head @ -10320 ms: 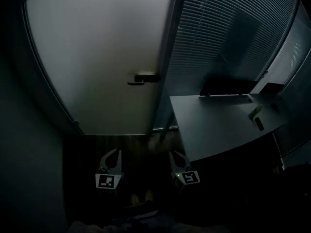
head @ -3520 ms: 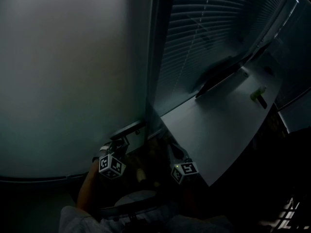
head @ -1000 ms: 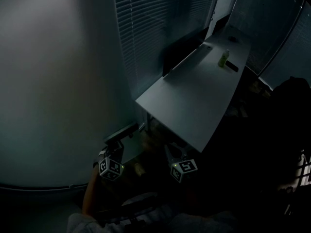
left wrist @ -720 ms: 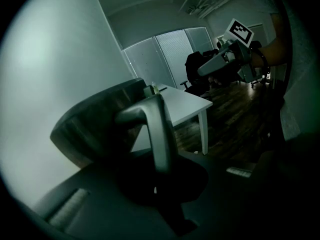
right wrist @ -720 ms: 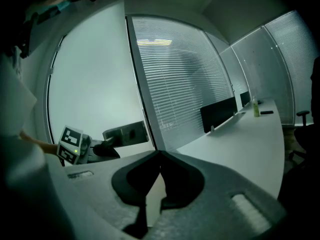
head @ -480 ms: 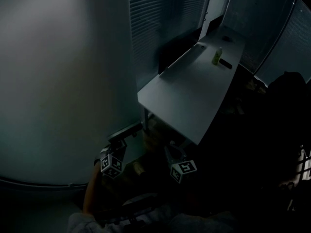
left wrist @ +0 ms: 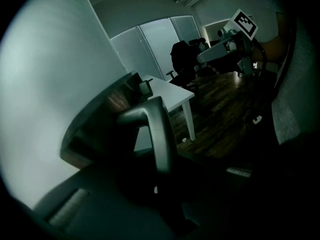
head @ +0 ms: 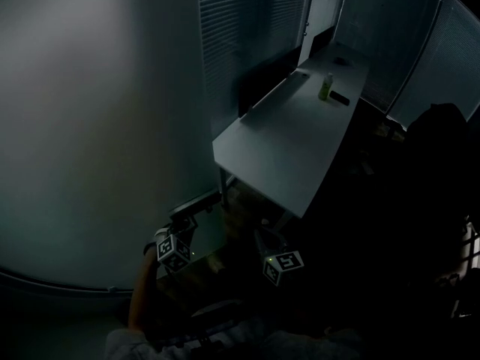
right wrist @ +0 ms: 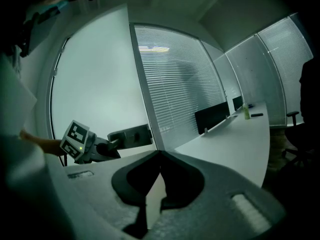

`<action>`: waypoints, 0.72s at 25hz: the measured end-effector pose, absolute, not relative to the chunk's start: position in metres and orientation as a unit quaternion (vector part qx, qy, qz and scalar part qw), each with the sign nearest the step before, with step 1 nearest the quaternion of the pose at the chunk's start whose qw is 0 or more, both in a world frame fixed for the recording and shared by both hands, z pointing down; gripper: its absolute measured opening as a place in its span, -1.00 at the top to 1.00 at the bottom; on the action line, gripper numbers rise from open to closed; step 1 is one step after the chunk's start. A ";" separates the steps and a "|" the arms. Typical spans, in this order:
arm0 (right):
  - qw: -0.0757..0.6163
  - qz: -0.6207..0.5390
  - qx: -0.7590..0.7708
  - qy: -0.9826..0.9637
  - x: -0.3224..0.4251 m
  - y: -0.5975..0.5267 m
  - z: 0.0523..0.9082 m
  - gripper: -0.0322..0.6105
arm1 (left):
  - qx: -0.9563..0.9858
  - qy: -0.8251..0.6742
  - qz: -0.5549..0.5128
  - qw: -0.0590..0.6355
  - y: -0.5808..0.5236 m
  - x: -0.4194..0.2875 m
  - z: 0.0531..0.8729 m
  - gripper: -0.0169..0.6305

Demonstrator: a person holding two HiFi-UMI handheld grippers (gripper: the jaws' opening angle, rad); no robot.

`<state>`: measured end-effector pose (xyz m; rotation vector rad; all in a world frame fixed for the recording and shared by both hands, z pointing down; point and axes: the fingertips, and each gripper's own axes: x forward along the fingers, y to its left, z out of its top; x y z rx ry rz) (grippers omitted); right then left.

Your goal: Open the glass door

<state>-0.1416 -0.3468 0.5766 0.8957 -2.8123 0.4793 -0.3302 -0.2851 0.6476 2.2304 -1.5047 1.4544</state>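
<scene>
The frosted glass door [head: 90, 126] fills the left of the head view and stands swung away from its frame. Its dark lever handle [head: 196, 202] sticks out near the door's edge. My left gripper [head: 182, 222] is shut on that handle; in the left gripper view the handle [left wrist: 156, 131] runs up out of the dark jaws of the left gripper [left wrist: 161, 171]. The right gripper view shows the left gripper [right wrist: 106, 149] holding the handle [right wrist: 131, 135]. My right gripper [head: 264, 236] hangs to the right of the door, shut and holding nothing, its tips of the right gripper [right wrist: 160, 155] touching.
A white desk [head: 292, 148] stands just right of the door edge, carrying a green bottle [head: 325, 87], a small dark object [head: 339, 97] and a dark screen [head: 262, 88]. Glass walls with blinds [head: 247, 28] stand behind. A dark office chair [left wrist: 184, 59] and wooden floor [left wrist: 225, 109] lie beyond.
The door was closed with both grippers low and free; now the left one grips the handle. Over the last second the door has swung further and both grippers have shifted along with it.
</scene>
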 end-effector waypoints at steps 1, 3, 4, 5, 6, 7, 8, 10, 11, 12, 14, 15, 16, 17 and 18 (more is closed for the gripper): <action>0.073 0.160 0.300 -0.937 -0.139 -0.345 0.575 0.89 | 0.727 -0.488 0.481 0.041 -0.283 -0.330 0.647 0.95; 0.069 0.161 0.305 -0.936 -0.132 -0.342 0.572 0.89 | 0.726 -0.480 0.491 0.038 -0.280 -0.329 0.647 0.95; 0.068 0.161 0.308 -0.935 -0.129 -0.342 0.572 0.89 | 0.726 -0.476 0.495 0.036 -0.279 -0.328 0.649 0.95; 0.067 0.161 0.310 -0.934 -0.126 -0.342 0.574 0.89 | 0.726 -0.472 0.500 0.033 -0.279 -0.328 0.652 0.95; 0.066 0.161 0.313 -0.934 -0.124 -0.342 0.575 0.89 | 0.723 -0.469 0.506 0.027 -0.279 -0.327 0.653 0.94; 0.064 0.160 0.315 -0.933 -0.121 -0.342 0.575 0.89 | 0.720 -0.468 0.513 0.020 -0.279 -0.325 0.652 0.94; 0.061 0.160 0.316 -0.933 -0.118 -0.341 0.574 0.89 | 0.716 -0.467 0.518 0.014 -0.278 -0.323 0.650 0.94; 0.056 0.157 0.317 -0.933 -0.113 -0.337 0.573 0.89 | 0.712 -0.466 0.525 0.007 -0.276 -0.323 0.650 0.94; 0.054 0.157 0.318 -0.933 -0.113 -0.335 0.573 0.89 | 0.710 -0.465 0.528 0.004 -0.276 -0.325 0.652 0.94; 0.053 0.158 0.319 -0.933 -0.113 -0.334 0.574 0.89 | 0.708 -0.464 0.532 0.002 -0.276 -0.330 0.654 0.94; 0.054 0.159 0.323 -0.931 -0.112 -0.332 0.575 0.89 | 0.704 -0.462 0.540 -0.005 -0.278 -0.335 0.654 0.94; 0.055 0.160 0.325 -0.930 -0.110 -0.331 0.575 0.89 | 0.703 -0.462 0.541 -0.006 -0.279 -0.335 0.652 0.94; 0.055 0.161 0.328 -0.929 -0.106 -0.331 0.574 0.89 | 0.704 -0.460 0.541 -0.006 -0.279 -0.333 0.649 0.94; 0.055 0.162 0.330 -0.928 -0.102 -0.330 0.573 0.89 | 0.707 -0.458 0.538 -0.004 -0.279 -0.330 0.649 0.94; 0.055 0.162 0.332 -0.928 -0.099 -0.329 0.573 0.89 | 0.710 -0.457 0.536 -0.002 -0.278 -0.329 0.649 0.94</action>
